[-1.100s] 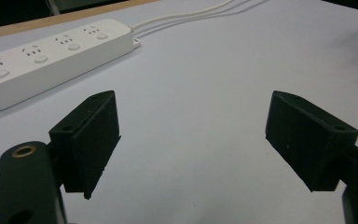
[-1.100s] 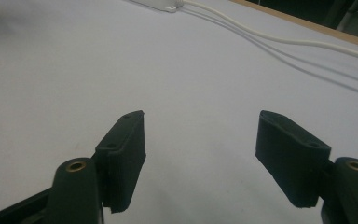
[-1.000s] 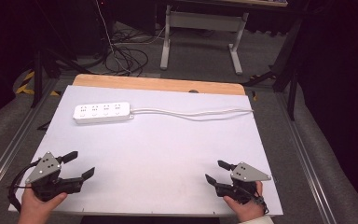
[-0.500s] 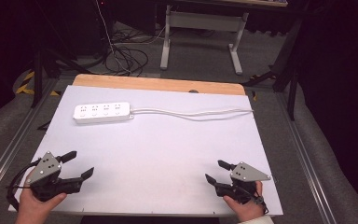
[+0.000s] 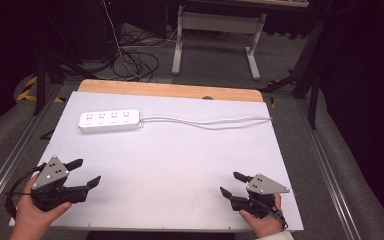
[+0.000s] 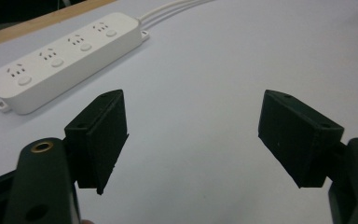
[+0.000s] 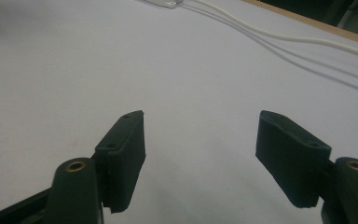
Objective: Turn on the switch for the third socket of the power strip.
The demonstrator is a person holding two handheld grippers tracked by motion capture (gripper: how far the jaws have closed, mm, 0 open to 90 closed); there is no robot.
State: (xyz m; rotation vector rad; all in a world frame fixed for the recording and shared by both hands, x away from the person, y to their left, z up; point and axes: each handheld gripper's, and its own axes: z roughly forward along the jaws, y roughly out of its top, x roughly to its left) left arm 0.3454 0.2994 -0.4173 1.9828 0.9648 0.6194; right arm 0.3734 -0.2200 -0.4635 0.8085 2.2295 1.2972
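Note:
A white power strip (image 5: 109, 120) with several sockets lies flat at the back left of the white table top (image 5: 180, 165); its white cable (image 5: 205, 120) runs off to the right. My left gripper (image 5: 86, 171) is held by a hand at the front left corner and is open. Its jaws have just been closing a little, with nothing between them. In the left gripper view the left gripper (image 6: 191, 121) faces the power strip (image 6: 65, 56) from well short of it. My right gripper (image 5: 229, 183) is open at the front right, the right gripper (image 7: 200, 140) holding nothing, with the cable (image 7: 279, 35) far ahead.
A wooden strip (image 5: 170, 90) borders the table's far edge. Metal rails (image 5: 325, 170) run along both sides. Beyond the table are a desk frame (image 5: 215, 30) and loose black cables (image 5: 135, 55) on the dark floor.
The left gripper's jaws stand slightly narrower than before. The right gripper, the power strip and the cable have not moved.

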